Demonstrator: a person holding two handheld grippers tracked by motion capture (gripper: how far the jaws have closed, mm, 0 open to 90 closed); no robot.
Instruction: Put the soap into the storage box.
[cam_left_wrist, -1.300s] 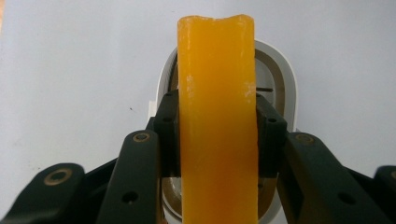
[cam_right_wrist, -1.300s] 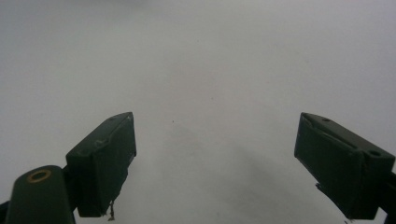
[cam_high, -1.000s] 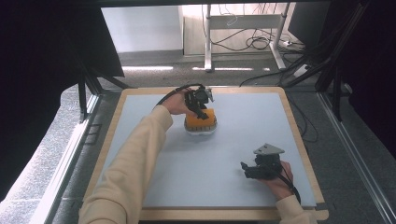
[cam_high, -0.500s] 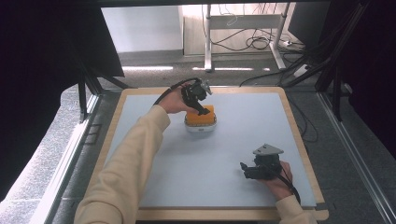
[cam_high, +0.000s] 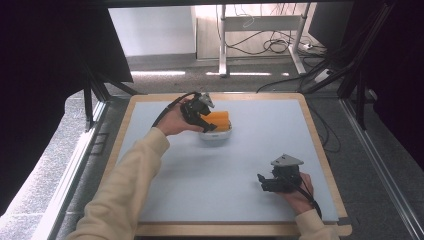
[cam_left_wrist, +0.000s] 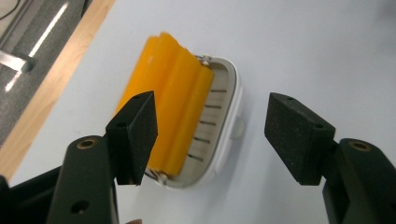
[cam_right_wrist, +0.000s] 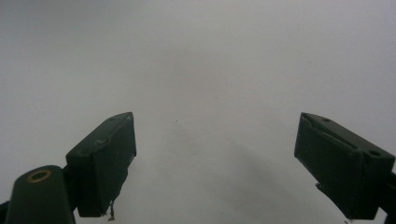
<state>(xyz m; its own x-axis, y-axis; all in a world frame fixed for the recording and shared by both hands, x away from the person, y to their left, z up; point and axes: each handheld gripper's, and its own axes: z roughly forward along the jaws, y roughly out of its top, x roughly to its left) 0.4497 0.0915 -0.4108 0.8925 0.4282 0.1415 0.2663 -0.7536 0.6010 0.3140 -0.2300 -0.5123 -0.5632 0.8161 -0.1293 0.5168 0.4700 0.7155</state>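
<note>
An orange ribbed block (cam_high: 220, 119) lies in a white oval dish (cam_high: 216, 136) at the middle back of the table. My left gripper (cam_high: 205, 125) hovers just left of it and is open. Its jaws have just been opening and nothing is between them. In the left gripper view the block (cam_left_wrist: 173, 105) and the dish rim (cam_left_wrist: 232, 109) lie beyond the spread jaws of the left gripper (cam_left_wrist: 210, 135). My right gripper (cam_high: 261, 181) rests near the front right, open. The right gripper (cam_right_wrist: 215, 158) faces bare table with nothing between its jaws.
The pale blue table top (cam_high: 250, 155) has a wooden border (cam_high: 320, 150). Behind the table are a floor with cables (cam_high: 270, 47) and desk legs. Dark frame bars (cam_high: 95, 95) stand at both sides.
The left gripper was on top of the orange block, then drew back to the left and a little up, leaving the block in the dish. The right hand has kept still.
</note>
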